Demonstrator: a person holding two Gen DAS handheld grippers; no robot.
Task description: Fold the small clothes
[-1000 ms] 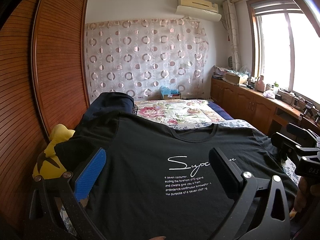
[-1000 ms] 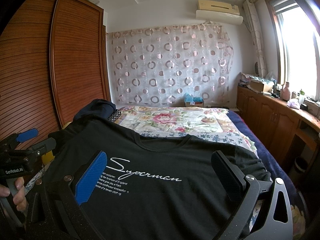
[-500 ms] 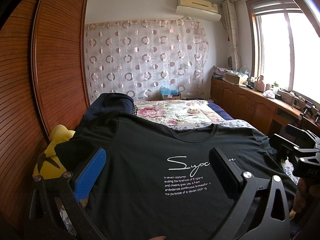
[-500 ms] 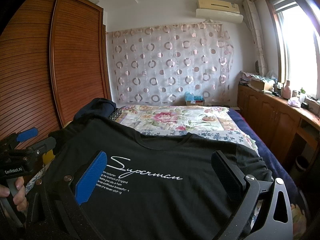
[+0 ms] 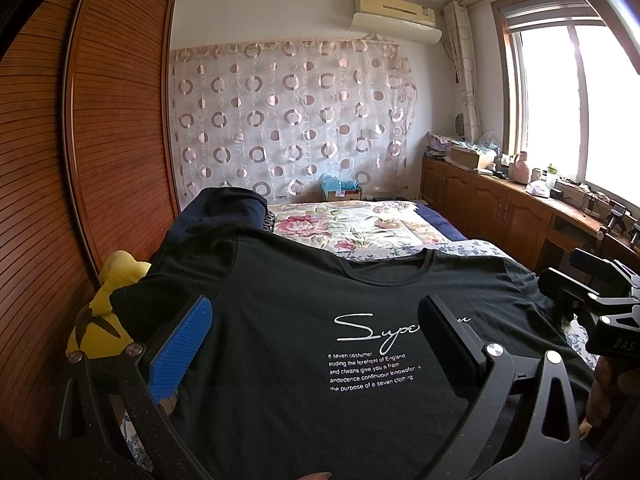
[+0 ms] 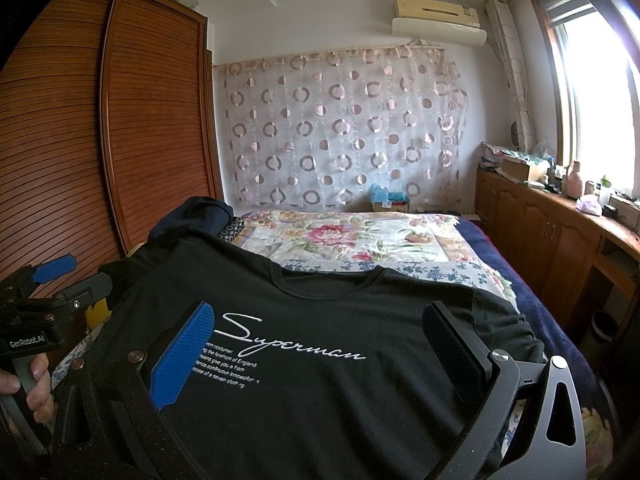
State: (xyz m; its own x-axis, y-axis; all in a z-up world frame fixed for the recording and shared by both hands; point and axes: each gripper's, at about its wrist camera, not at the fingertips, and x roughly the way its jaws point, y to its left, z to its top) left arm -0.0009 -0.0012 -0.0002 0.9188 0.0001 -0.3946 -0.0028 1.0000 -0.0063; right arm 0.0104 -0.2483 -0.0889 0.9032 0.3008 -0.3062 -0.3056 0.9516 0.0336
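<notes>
A black T-shirt [image 5: 304,320] with white "Superman" lettering lies spread flat, front up, on the bed, collar toward the far end; it also shows in the right wrist view [image 6: 340,320]. My left gripper [image 5: 316,328] is open and empty, hovering over the shirt's lower left part. My right gripper [image 6: 320,336] is open and empty over the shirt's lower right part. The left gripper's body [image 6: 40,312] shows at the left edge of the right wrist view, and the right gripper's body [image 5: 592,300] at the right edge of the left wrist view.
A floral bedspread [image 5: 360,228] covers the far bed. A dark garment pile [image 5: 224,208] sits beyond the shirt's left shoulder. A yellow plush toy [image 5: 104,312] lies by the wooden wardrobe [image 5: 80,160] at left. Wooden cabinets [image 6: 560,232] line the right wall under the window.
Both grippers have barely shifted; the right wrist view has crept slightly. The shirt lies as before and both stay open.
</notes>
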